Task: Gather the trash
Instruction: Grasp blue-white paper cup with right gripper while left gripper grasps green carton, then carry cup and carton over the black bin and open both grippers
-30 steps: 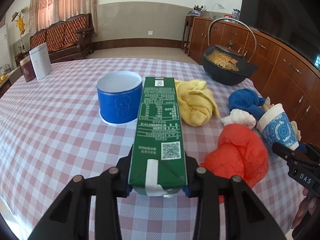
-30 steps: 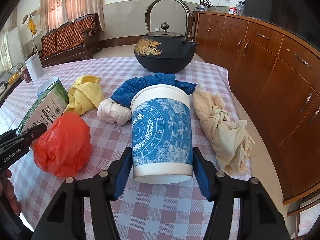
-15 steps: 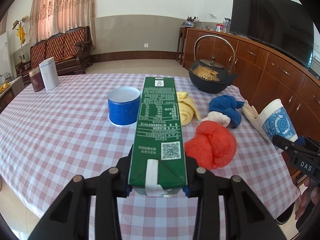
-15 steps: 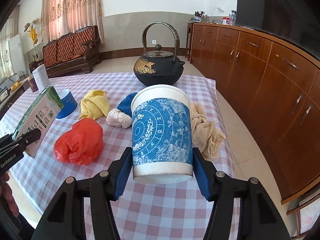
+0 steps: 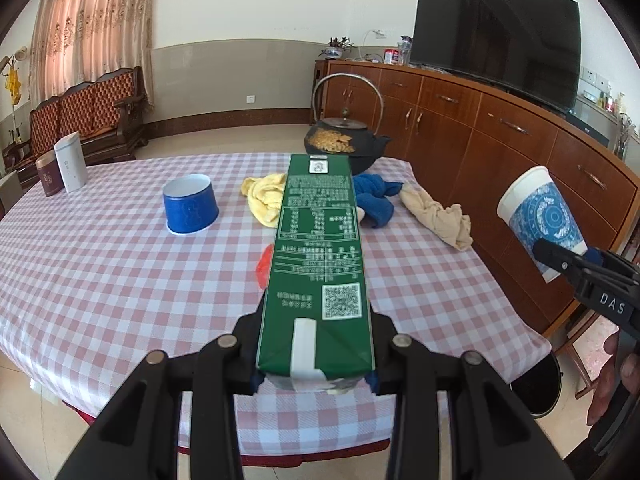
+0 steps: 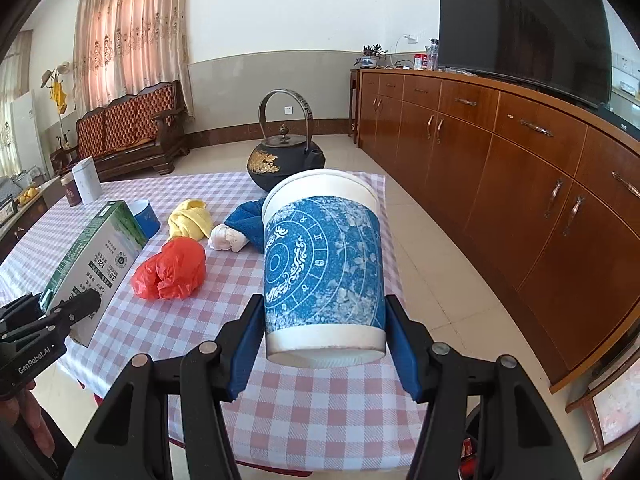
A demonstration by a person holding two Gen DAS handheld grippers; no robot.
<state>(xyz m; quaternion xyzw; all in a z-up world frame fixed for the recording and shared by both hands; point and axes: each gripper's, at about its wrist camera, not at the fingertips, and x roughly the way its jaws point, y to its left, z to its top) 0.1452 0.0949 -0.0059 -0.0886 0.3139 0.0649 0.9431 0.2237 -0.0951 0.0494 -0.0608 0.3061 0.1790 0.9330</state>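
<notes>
My left gripper (image 5: 316,364) is shut on a green carton (image 5: 318,248) and holds it high over the near edge of the checked table (image 5: 100,264). The carton also shows at the left of the right wrist view (image 6: 94,264). My right gripper (image 6: 325,344) is shut on a blue-and-white paper cup (image 6: 323,272), held up off the table's right side; the cup also shows in the left wrist view (image 5: 540,216). A red plastic bag (image 6: 172,268) lies on the table, mostly hidden behind the carton in the left wrist view.
On the table are a blue tub (image 5: 190,210), yellow cloth (image 5: 264,198), blue cloth (image 5: 374,198), beige cloth (image 5: 438,216), a white wad (image 6: 226,238), a black iron kettle (image 6: 284,164) and two tins (image 5: 70,168). A wooden sideboard (image 6: 520,184) runs along the right. A dark round bin (image 5: 538,390) stands on the floor.
Both grippers have pulled back and risen from the table with the carton and the cup. The table now looks smaller and farther, with its near edge and the floor in view.
</notes>
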